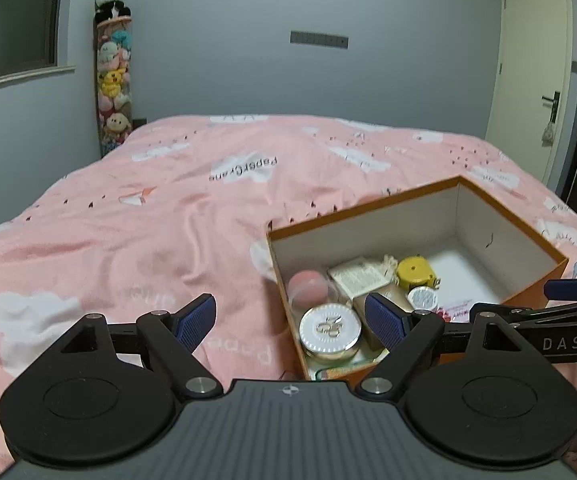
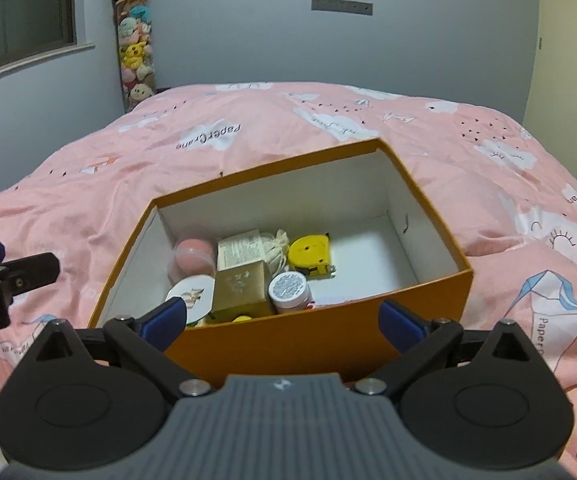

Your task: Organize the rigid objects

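An orange cardboard box [image 2: 428, 236] [image 1: 528, 236] with a white inside sits open on the pink bed. Packed into its near-left part are a pink ball in a clear case [image 2: 194, 260], a round white tin [image 1: 330, 330], a gold box [image 2: 240, 288], a printed white packet [image 2: 238, 250], a yellow tape measure [image 2: 310, 256] and a small silver-lidded jar [image 2: 288, 286]. My right gripper [image 2: 288, 322] hangs open just in front of the box's near wall, holding nothing. My left gripper [image 1: 290, 318] is open and empty at the box's near-left corner.
The pink quilt [image 1: 148, 216] with cloud prints covers the whole bed. A tall tube of plush toys [image 1: 113, 76] topped by a panda stands at the far left wall. A door [image 1: 528, 80] is at the right. The box's right half shows bare white floor [image 2: 368, 252].
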